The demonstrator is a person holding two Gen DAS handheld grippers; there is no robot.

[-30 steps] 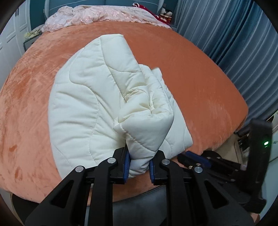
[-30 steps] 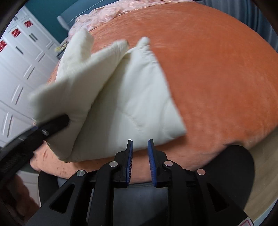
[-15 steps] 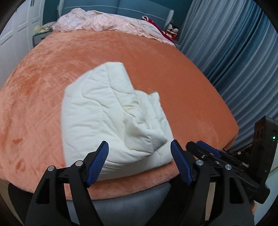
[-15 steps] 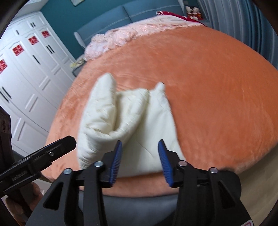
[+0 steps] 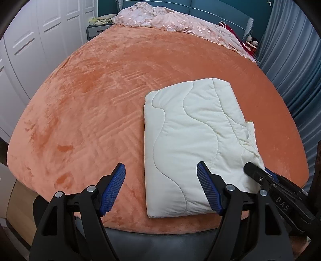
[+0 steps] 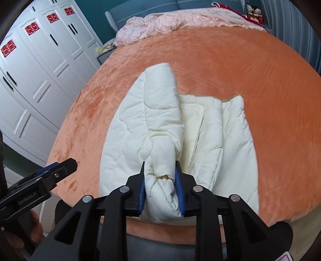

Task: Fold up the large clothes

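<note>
A cream quilted garment (image 5: 192, 140) lies folded on the orange bed cover (image 5: 90, 104) near the bed's front edge. My left gripper (image 5: 161, 188) is open and empty, above the garment's front left edge. My right gripper (image 6: 160, 186) is shut on a bunched fold of the garment (image 6: 160, 128) at its front edge; that gripper also shows in the left wrist view (image 5: 268, 178) at the garment's right front corner. The left gripper shows in the right wrist view (image 6: 50, 174) at the left.
A pink crumpled blanket (image 5: 160, 18) lies at the head of the bed. White wardrobe doors (image 6: 36, 66) stand to the left, blue curtains (image 5: 297, 60) to the right. A dark grey bed frame (image 5: 160, 237) runs below the front edge.
My left gripper let go of the garment fold, opened wide and shifted left. My right gripper moved in and closed on the bunched fold at the front edge.
</note>
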